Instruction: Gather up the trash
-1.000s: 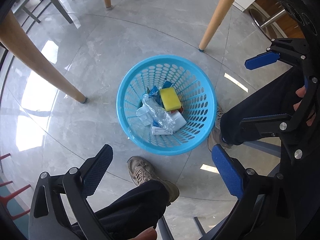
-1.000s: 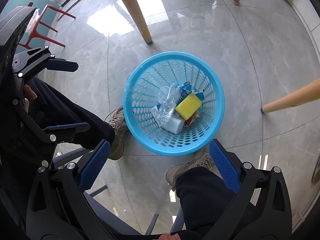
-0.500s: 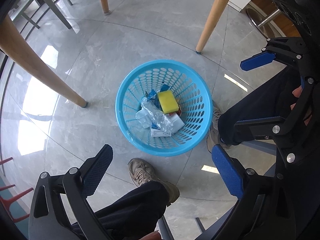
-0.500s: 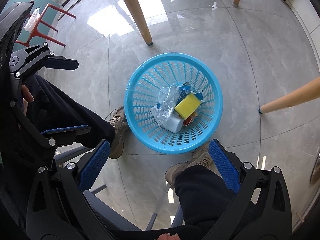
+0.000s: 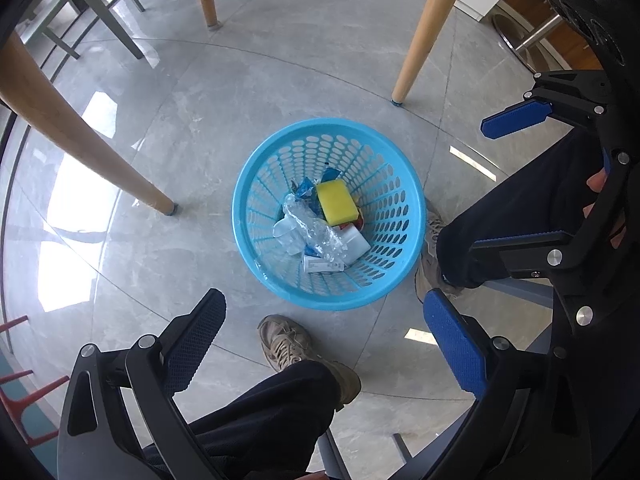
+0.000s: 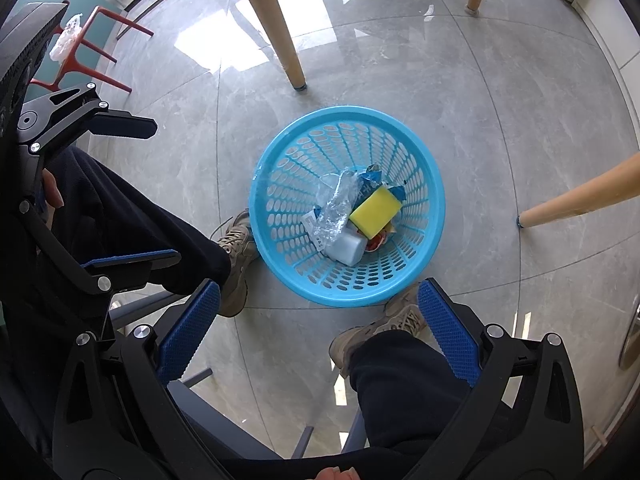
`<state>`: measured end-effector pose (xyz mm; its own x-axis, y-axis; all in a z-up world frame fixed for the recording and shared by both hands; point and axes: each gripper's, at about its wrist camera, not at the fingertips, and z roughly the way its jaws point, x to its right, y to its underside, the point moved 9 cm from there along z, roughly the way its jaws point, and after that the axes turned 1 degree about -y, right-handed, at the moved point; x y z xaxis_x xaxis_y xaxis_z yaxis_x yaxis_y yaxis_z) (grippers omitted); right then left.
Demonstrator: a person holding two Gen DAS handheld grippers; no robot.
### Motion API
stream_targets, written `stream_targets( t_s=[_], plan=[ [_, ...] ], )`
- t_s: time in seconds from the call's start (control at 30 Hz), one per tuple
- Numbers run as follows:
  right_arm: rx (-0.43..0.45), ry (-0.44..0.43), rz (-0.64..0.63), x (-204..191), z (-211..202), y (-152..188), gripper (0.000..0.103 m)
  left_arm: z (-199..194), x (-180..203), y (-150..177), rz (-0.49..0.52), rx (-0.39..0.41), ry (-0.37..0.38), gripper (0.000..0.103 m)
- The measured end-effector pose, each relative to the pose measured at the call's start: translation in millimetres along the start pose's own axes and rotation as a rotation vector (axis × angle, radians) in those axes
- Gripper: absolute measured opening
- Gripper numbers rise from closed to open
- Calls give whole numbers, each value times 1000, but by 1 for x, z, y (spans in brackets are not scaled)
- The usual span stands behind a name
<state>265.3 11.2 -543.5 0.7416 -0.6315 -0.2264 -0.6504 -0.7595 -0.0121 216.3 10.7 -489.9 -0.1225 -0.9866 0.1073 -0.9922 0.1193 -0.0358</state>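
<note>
Blue basket (image 5: 404, 184) on grey tile floor (image 5: 248, 80), between the seated person's two feet, tan shoes (image 5: 288, 344) touching or just beside its rim. Trash inside at the bottom: yellow sponge (image 5: 337, 201) on top, crushed clear plastic bottle (image 5: 312, 232) beside it, white container (image 5: 356, 245) under the sponge's edge, small white box (image 5: 323, 265), blue wrapper (image 5: 304, 190), something red (image 6: 375, 243) mostly hidden. Left gripper (image 5: 324, 344) held above the floor, fingers spread wide, holding nothing, basket well ahead of the tips. Right gripper (image 6: 318, 334) same: fingers wide, nothing between them, basket seen between and beyond the blue pads (image 6: 448, 332). Each gripper visible in the other's view, off to the side, also spread wide. Wooden table legs (image 5: 424, 32) around the basket, well apart from it. Red chair (image 6: 88, 48) far off at left edge of right wrist view
</note>
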Motion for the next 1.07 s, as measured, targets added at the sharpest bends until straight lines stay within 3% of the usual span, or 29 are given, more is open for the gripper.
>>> stream_targets(
  t_s=[1.07],
  plan=[
    [5, 5, 1, -2, -3, 0, 95, 2, 6, 3, 16, -16, 3, 97]
  ],
)
